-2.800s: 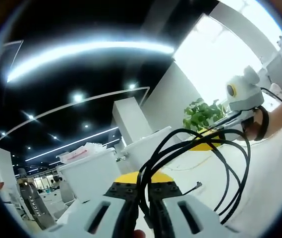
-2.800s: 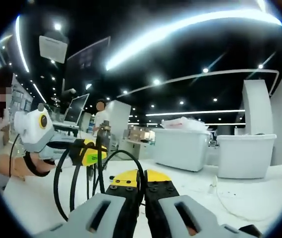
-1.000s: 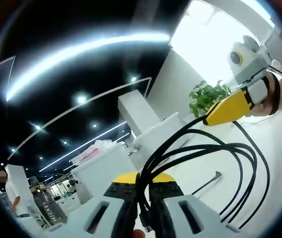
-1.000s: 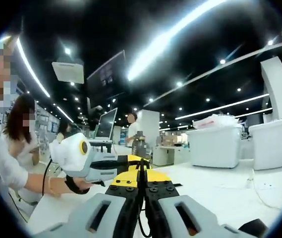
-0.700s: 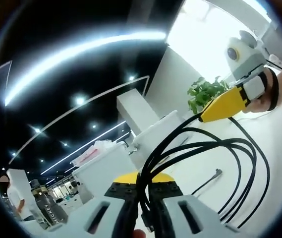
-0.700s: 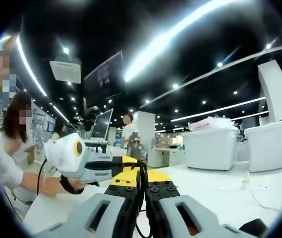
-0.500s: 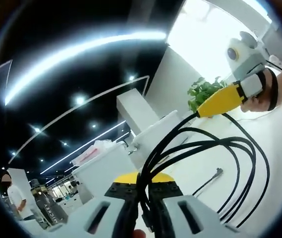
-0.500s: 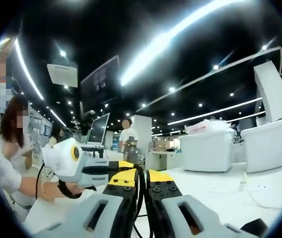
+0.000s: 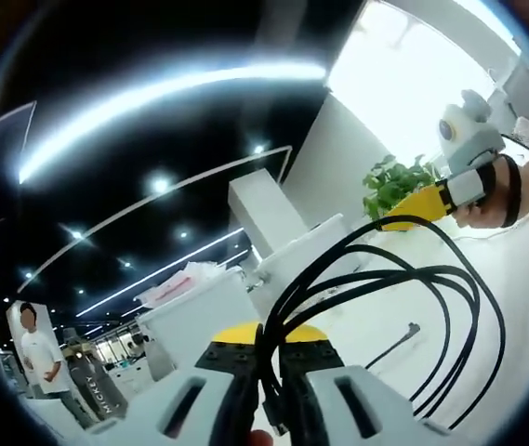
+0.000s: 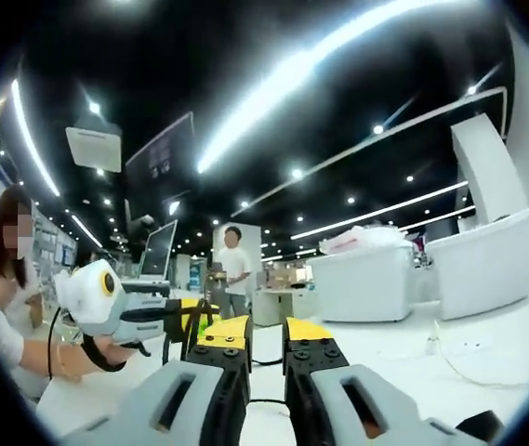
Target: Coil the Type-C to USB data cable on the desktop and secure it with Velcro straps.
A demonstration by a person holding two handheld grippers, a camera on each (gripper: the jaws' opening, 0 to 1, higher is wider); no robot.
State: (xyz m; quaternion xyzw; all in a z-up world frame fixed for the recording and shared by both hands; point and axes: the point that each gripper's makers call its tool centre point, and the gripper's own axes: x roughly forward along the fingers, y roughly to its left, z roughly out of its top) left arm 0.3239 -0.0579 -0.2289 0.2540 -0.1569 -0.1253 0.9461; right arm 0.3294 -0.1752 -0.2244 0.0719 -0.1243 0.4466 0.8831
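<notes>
My left gripper [image 9: 266,339] is shut on a bundle of black cable loops [image 9: 450,307], which fan out to the right above the white desktop [image 9: 524,316]. One plug end [image 9: 413,328] of the cable rests on the desk. The right gripper [image 9: 413,200] hangs at the far top of the loops, held by a hand. In the right gripper view, the right gripper [image 10: 266,339] stands open with a narrow gap, and only a thin strand of cable [image 10: 264,401] crosses low between its jaws. The left gripper [image 10: 190,321] with the coil sits to the left.
White storage bins [image 9: 199,316] [image 10: 366,279] stand at the back of the desk, and a potted plant [image 9: 399,181] stands by the wall. A thin white cord [image 10: 450,358] lies on the desk. People stand and sit [image 10: 231,269] beyond the desk.
The right gripper's jaws have parted and let the cable strand go. It has drawn back from the left gripper. The left gripper still holds the coil.
</notes>
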